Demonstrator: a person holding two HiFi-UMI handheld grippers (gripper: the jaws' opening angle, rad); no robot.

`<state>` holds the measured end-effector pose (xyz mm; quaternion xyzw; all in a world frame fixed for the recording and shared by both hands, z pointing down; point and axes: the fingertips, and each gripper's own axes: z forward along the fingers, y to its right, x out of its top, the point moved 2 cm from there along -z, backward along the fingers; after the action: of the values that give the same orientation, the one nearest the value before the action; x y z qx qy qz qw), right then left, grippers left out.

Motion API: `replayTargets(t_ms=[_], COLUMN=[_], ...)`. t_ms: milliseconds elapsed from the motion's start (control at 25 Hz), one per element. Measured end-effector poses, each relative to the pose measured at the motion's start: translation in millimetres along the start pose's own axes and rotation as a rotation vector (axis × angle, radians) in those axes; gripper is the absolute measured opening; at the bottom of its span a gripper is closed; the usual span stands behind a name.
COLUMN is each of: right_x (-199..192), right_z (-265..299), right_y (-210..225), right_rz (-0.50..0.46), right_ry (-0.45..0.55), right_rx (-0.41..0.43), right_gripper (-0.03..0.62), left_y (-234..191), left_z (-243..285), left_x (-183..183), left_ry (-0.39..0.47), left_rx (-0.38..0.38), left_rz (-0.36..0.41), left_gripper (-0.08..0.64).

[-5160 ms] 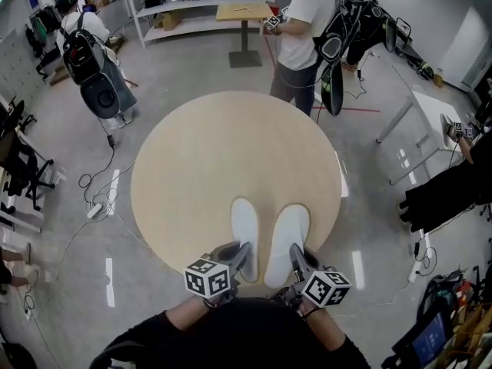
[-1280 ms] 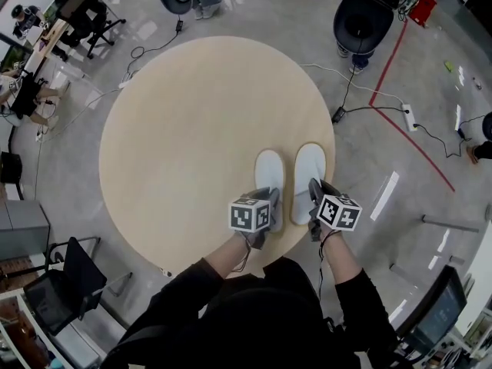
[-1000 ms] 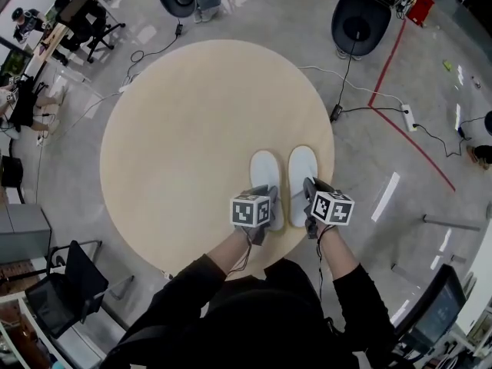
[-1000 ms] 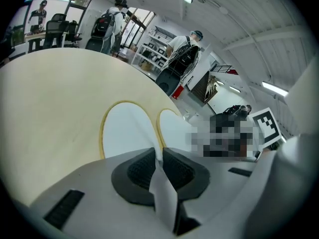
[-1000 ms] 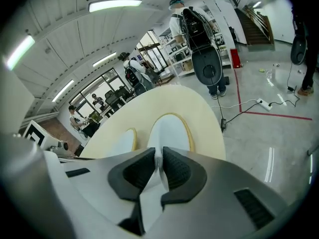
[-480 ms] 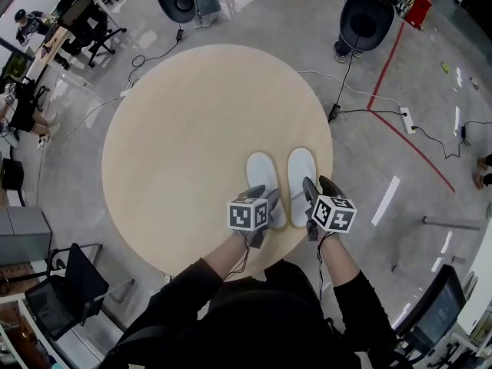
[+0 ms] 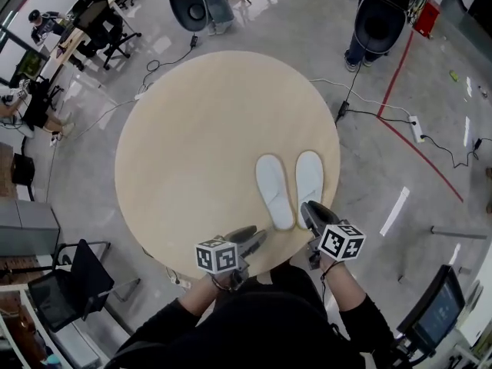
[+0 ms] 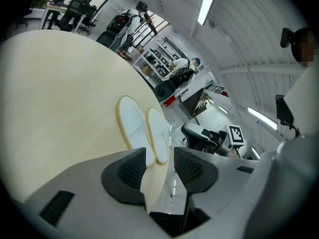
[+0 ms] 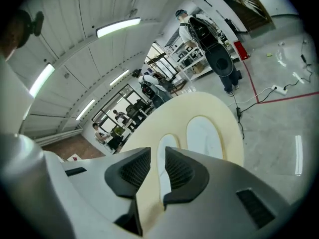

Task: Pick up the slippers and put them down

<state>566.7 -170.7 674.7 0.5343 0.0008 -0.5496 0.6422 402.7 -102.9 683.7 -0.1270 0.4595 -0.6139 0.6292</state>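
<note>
Though its jaws have just opened wide, the left gripper (image 7: 256, 236) holds nothing and hovers at the near edge of the round table (image 7: 192, 129). Right of it, two white slippers (image 7: 274, 191) lie flat on the table, side by side. Over the right-hand slipper's heel end, the right gripper (image 7: 307, 208) has empty jaws, just narrowed yet apart.

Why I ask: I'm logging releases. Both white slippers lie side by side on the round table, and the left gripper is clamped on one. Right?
Wrong on the grip. The left gripper view shows the left gripper with jaws apart, just opened, nothing between them, clear of the slippers. Both white slippers do lie side by side on the round table.
</note>
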Motion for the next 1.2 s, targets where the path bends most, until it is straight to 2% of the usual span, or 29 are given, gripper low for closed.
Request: replayTargets(t_ms=[120,200,400,480,600,760,1000,1200], right_x=[-18.8,-28.6,-38.2,-34.3,-24.6,-19.7,-39.3,-44.9], right_z=[-4.1,-4.9,-9.6,-10.9,-13.3,-12.8,1.1,2.7], right_y=[-26.6,-45.1,-93.2,-108.3,-132.1,-186.9,-272.0,-321.8], right_rz=[0.008,0.005,-0.055,-0.083,-0.123,-0.193,-0.328,-0.405], right_ry=[-0.035,-0.048,-0.038,-0.034,-0.017,0.031,0.051,0.114], right_rx=[0.091,0.136,0.219,0.248,0.269,0.277,0.332,0.341], right_gripper=[0.038,0.021,0.015,0.014,0.014,0.014,0.015,0.014], left_y=[2.0,8.2,30.9,34.2,34.5,26.1,-7.1,-17.8], left_z=[-27.5,-41.4,-66.3,-70.9,-82.4,-124.2,-203.2,-254.8], left_x=[-13.5,-11.5,3.1,10.0,21.0,30.3,33.3,46.0], left_ry=[0.031,0.079,0.150,0.172,0.225,0.293,0.398,0.449], left_rx=[0.027,0.036,0.024,0.018,-0.004,-0.023,-0.005,-0.006], left_rz=[-0.022,-0.017,0.105,0.129,0.117,0.115,0.095,0.131], left_gripper=[0.184,0.184,0.184,0.184,0.184,0.166,0.163,0.163])
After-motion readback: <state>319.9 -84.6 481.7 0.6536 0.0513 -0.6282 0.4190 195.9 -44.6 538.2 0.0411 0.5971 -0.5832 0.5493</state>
